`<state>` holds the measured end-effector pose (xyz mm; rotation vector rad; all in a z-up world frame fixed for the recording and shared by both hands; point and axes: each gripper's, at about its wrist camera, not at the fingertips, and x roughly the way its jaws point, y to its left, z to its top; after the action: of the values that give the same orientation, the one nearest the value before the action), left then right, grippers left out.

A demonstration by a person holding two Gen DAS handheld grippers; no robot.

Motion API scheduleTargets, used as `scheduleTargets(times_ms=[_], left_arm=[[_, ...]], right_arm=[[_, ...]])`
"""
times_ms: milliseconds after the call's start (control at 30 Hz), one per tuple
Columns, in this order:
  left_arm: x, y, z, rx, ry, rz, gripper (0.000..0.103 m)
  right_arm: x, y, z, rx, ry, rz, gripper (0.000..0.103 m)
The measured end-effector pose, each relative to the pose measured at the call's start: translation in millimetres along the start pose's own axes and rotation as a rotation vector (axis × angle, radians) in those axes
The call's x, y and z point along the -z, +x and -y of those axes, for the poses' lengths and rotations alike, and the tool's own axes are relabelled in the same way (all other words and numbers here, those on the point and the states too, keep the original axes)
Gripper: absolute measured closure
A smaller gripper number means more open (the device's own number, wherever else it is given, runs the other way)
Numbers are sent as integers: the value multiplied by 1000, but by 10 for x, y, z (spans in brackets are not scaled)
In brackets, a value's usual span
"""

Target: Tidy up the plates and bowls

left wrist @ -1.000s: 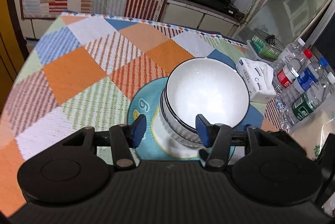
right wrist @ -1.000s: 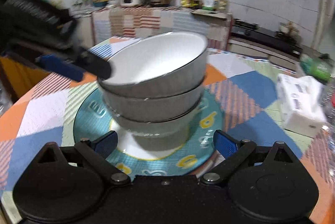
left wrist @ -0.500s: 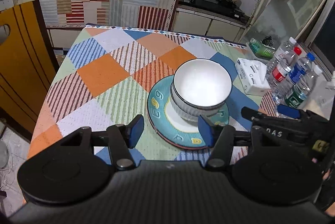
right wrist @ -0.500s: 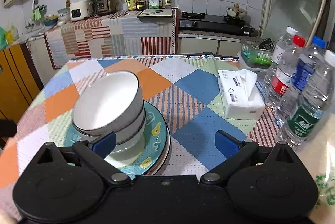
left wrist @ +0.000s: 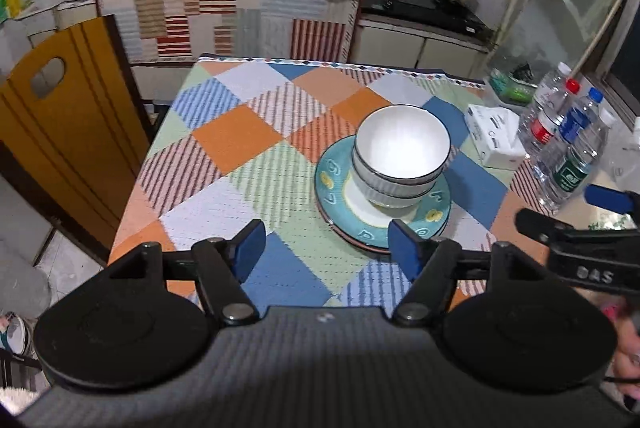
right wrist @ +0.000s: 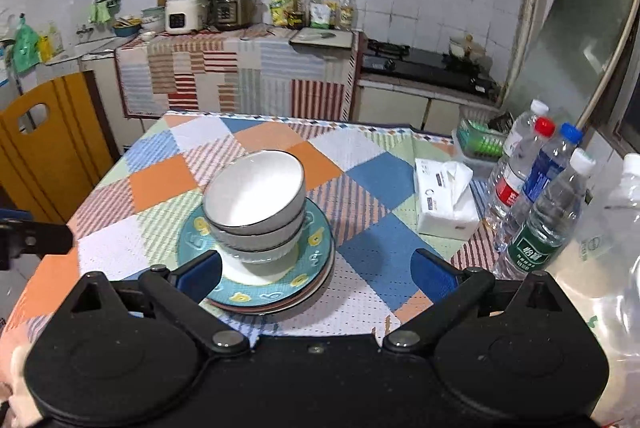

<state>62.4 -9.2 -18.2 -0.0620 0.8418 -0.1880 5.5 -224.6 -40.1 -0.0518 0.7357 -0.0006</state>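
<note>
Bowls: three white bowls (left wrist: 402, 152) nested in one stack, empty inside, standing on the plates.
Plates: teal plates (right wrist: 256, 270) stacked on the counter (left wrist: 236, 136).
Counter: checked cloth; tissue pack (right wrist: 446, 198) and water bottles (right wrist: 540, 196) near its right edge.
Left hand-held gripper (left wrist: 326, 248): released, holding nothing, apart from the stack.
Right hand-held gripper (right wrist: 316, 270): released, holding nothing.
Room: kitchen; wooden chair (left wrist: 60, 132) at left.
</note>
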Motion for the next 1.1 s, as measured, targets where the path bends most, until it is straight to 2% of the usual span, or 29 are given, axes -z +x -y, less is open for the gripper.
scheduleTargets(times_ms=[267,400,700,800,967,1100], left_arm=[[173,-128,-79,-19,-37,13,31],[194,-159,-68,-14,-21,22,28],[201,-213,28,-64,40,50,9],[212,-210,62,-92,55,41,8],[250,-237,51,-69,36,54,8],[263,-241,83,-99,49,55,8]], right_arm=[[69,-255,-65,24,-9,-23,1],[104,-304,-72,40,-8,-29,1],[168,-369,-78,44,11,-26,1],[178,-398,-99,48,22,-26,1],[183,-444,-117,49,41,-19,1],[195,-464,-133,52,51,-17,1]])
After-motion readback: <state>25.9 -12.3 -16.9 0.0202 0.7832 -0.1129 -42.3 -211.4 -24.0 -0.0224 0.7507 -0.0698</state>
